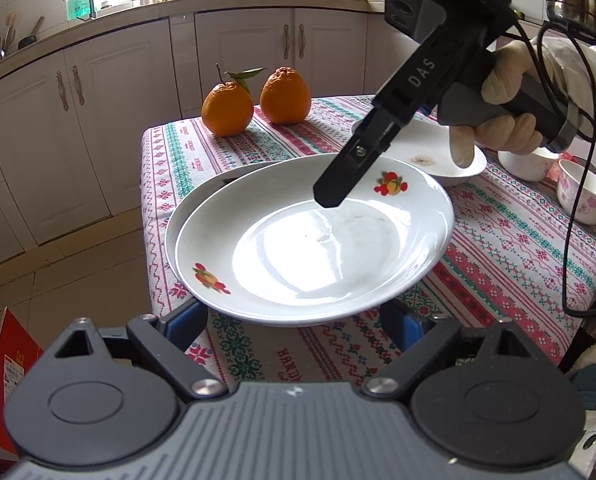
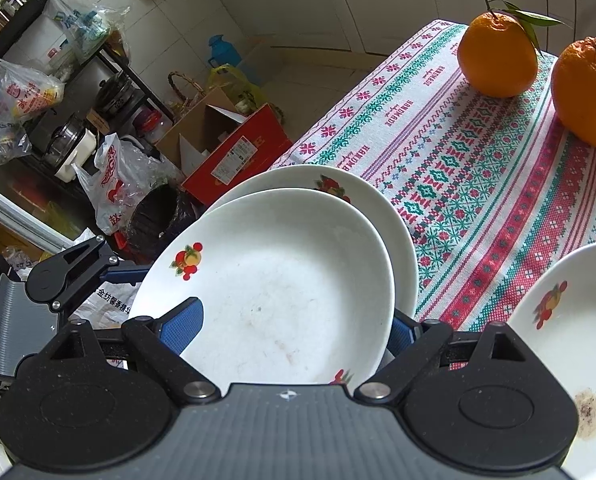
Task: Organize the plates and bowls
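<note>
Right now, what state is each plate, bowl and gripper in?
top plate: tilted, overlapping the lower plate, empty.
lower plate: on the tablecloth, partly covered.
stained plate: upright, brown stain inside.
floral bowl: upright, empty.
left gripper: jaws wide, tips hidden under top plate; grip unclear.
right gripper: open, straddling top plate's rim.

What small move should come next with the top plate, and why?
Probably ease the top plate across until it sits centred on the lower plate. It lies offset, leaving a crescent of the lower rim bare, and the open left gripper and right gripper already flank it.
</note>
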